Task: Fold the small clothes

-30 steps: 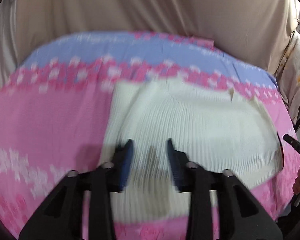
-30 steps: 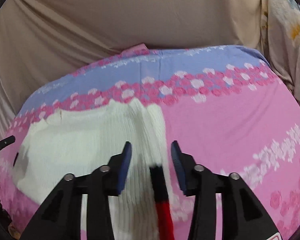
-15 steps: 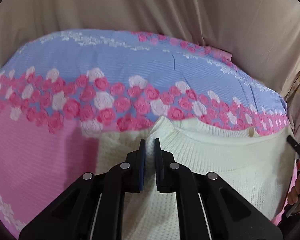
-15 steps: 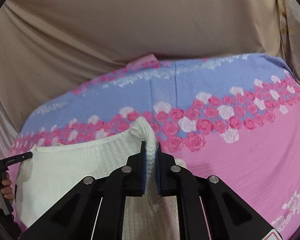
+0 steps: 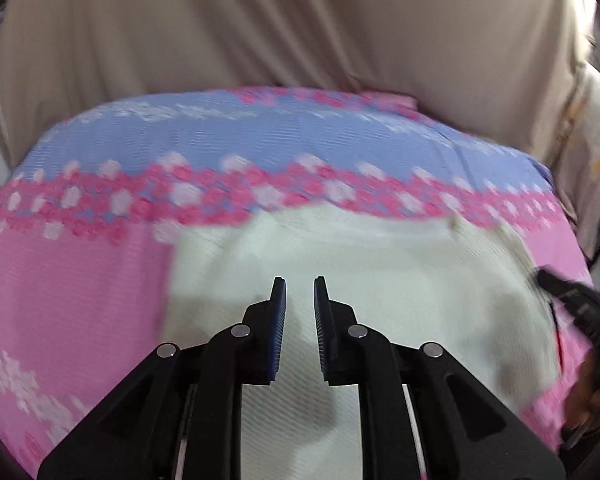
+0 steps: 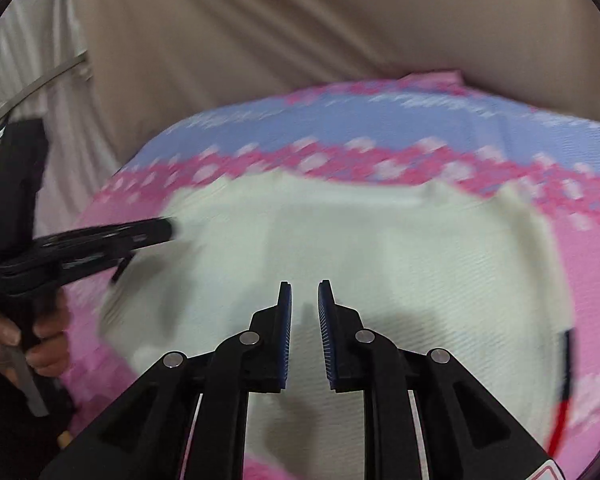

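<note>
I'm holding the left gripper [image 5: 299, 280] over the sweater [image 5: 380, 280], its jaws standing a little apart with nothing between them. The sweater is lying flat on the pink and blue floral sheet [image 5: 80, 280], its far edge reaching the band of roses and its left edge running just left of my fingertips. Everything is blurring, so I'm reading no finer detail than that.

Moving right, the right gripper [image 6: 304, 282] is hanging over the same sweater, jaws also parted and empty. In that view the left tool and the hand [image 6: 40, 344] gripping it are showing at the far left edge, and a red and dark strip [image 6: 565, 380] is showing along the sweater's right side.

My judgement: a fold is laid and I'm choosing the next grab. To do it well, I'm wanting both grippers on matching edge points, pinching every layer, lifting together, keeping the knit taut so it isn't bunching, and laying it edge to edge.
</note>
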`<state>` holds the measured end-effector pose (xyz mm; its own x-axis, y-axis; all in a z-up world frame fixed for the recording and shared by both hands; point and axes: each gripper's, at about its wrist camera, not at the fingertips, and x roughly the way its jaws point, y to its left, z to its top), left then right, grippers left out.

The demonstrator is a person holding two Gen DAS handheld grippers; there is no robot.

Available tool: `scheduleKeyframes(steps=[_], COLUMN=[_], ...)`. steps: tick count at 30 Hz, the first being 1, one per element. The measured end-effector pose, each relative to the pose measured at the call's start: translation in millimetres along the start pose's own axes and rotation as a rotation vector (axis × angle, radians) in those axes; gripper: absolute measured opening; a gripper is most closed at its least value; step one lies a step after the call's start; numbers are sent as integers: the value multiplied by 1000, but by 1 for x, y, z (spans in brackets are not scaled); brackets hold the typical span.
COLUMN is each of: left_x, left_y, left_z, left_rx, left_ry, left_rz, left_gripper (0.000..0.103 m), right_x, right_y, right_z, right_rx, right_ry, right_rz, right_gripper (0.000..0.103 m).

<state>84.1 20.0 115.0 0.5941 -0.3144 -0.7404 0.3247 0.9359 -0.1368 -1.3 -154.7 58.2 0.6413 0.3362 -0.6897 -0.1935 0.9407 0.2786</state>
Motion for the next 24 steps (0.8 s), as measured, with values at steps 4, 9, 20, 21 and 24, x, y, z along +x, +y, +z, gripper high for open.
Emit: scheduleKeyframes(steps=[4, 9, 20, 21, 24], left_x=[22, 9, -39, -45, -43], left_y=[-31, 16, 84, 83, 93], left_z=[-47, -75, -91, -86, -73], left_rx=[57, -17, -268, -257, -263], left_ry=[122, 147, 104, 78, 44], left_rz=[-18, 26, -2, 20, 85], left_gripper=[16, 16, 15, 24, 46], right_x=[21, -33, -100, -100, -82], right_y=[22, -73, -120, -111, -74], right_z=[-35, -64, -74, -61, -20], right_rx=[-93, 124, 310, 289, 201], right_ry=[76, 46, -84, -104, -126], right_rz=[-62, -194, -355, -318, -219], right_gripper=[2, 0, 15, 15, 15])
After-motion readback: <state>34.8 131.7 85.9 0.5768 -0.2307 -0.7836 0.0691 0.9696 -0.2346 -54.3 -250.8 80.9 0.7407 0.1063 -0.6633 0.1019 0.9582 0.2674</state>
